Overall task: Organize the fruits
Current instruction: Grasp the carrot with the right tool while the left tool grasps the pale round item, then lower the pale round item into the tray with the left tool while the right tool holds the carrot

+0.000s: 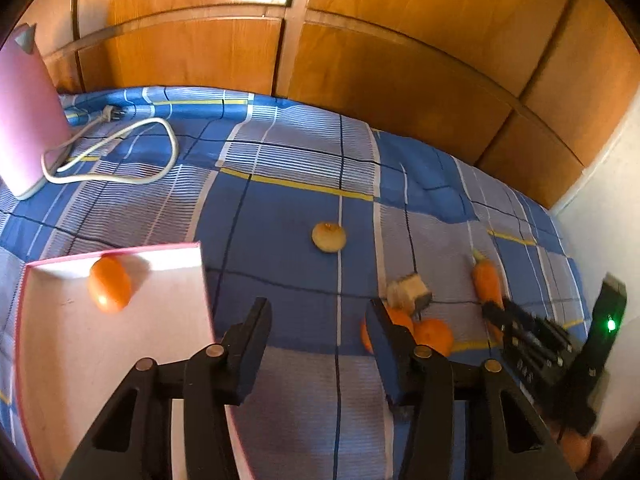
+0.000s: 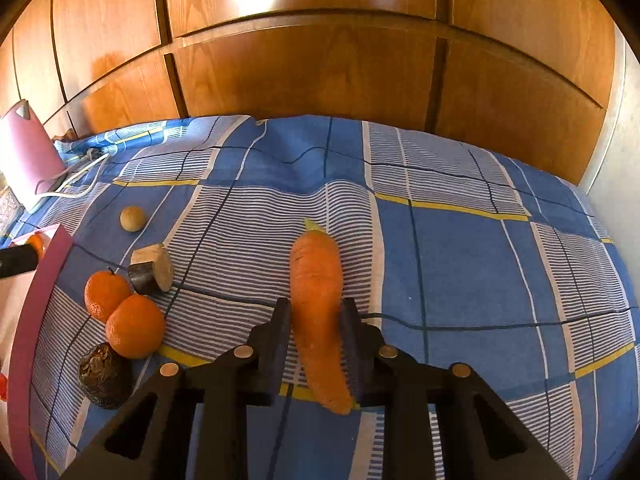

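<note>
Right tool (image 2: 316, 312) grips carrot (image 2: 318, 308); left tool (image 1: 318, 320) empty.

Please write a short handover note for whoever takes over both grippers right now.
Right gripper: shut on the carrot, which lies on the bedspread.
Left gripper: open, empty, between the pink box and the two tangerines.
Done: one orange fruit sits in the box.
Left: tangerines, small round pale fruit, cut piece and dark lump remain on the bedspread.
</note>
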`<state>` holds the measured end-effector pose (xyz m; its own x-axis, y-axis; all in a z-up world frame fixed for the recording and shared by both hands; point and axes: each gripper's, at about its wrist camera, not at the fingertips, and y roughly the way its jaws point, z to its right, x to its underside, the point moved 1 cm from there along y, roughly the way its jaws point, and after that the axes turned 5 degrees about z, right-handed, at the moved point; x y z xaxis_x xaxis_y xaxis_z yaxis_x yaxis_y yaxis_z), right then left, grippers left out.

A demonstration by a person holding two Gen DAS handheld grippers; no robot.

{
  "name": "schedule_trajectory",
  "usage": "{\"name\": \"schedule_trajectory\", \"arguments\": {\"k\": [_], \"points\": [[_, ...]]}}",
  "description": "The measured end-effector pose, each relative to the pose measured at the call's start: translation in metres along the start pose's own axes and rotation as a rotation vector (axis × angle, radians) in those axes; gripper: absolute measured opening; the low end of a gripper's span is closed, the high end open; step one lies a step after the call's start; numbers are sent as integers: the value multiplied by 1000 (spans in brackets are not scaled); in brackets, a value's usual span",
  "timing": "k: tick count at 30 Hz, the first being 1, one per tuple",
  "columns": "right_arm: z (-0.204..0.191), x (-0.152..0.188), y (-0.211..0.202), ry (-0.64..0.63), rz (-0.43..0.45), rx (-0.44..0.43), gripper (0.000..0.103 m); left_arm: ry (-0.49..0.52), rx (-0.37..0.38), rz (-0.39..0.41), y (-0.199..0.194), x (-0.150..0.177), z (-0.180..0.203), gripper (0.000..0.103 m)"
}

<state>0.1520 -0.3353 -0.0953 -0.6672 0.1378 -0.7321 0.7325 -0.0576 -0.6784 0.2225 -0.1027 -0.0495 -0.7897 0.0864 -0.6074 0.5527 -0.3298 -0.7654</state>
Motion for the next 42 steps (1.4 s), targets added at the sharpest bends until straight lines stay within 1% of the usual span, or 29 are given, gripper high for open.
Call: {"name": "schedule_trajectory", "arguments": {"k": [3, 6, 8, 11, 17, 20, 22, 23, 24, 25, 31, 38, 40, 42], "points": [[1, 2, 7, 11, -31, -9, 26, 9, -21, 1, 14, -10, 2, 49], [1, 2, 7, 13, -26, -10, 26, 26, -43, -15, 31, -18, 4, 49], [0, 3, 7, 14, -25, -11, 26, 30, -44, -23, 40, -22, 7, 49], [0, 4, 7, 11, -24, -15, 28, 57, -64, -20, 54, -28, 14, 49], [-1, 4, 7, 9, -20, -14, 29, 38, -80, -49, 82, -36, 11, 49], [0, 5, 7, 13, -17, -21, 30, 12, -74, -63, 92, -38, 9, 49], [1, 5, 7, 17, -15, -25, 30, 18, -85, -64, 97, -37, 9, 48], [0, 5, 7, 16, -15, -24, 30, 25, -91, -55, 98, -36, 10, 41], [0, 5, 7, 14, -15, -22, 30, 33, -91, -50, 98, -36, 11, 29], [0, 5, 7, 12, -15, -20, 30, 37, -87, -52, 98, -35, 12, 29], [0, 4, 7, 11, -16, -17, 29, 50, -72, -40, 81, -27, 14, 29], [-4, 1, 10, 9, -25, -10, 30, 66, -60, -3, 32, -10, 19, 29], [-5, 1, 11, 0, -24, -6, 27, 57, -46, 13, 16, -5, 18, 29], [-6, 0, 10, -4, -26, -2, 27, 56, -41, 28, -1, 2, 17, 29]]}}
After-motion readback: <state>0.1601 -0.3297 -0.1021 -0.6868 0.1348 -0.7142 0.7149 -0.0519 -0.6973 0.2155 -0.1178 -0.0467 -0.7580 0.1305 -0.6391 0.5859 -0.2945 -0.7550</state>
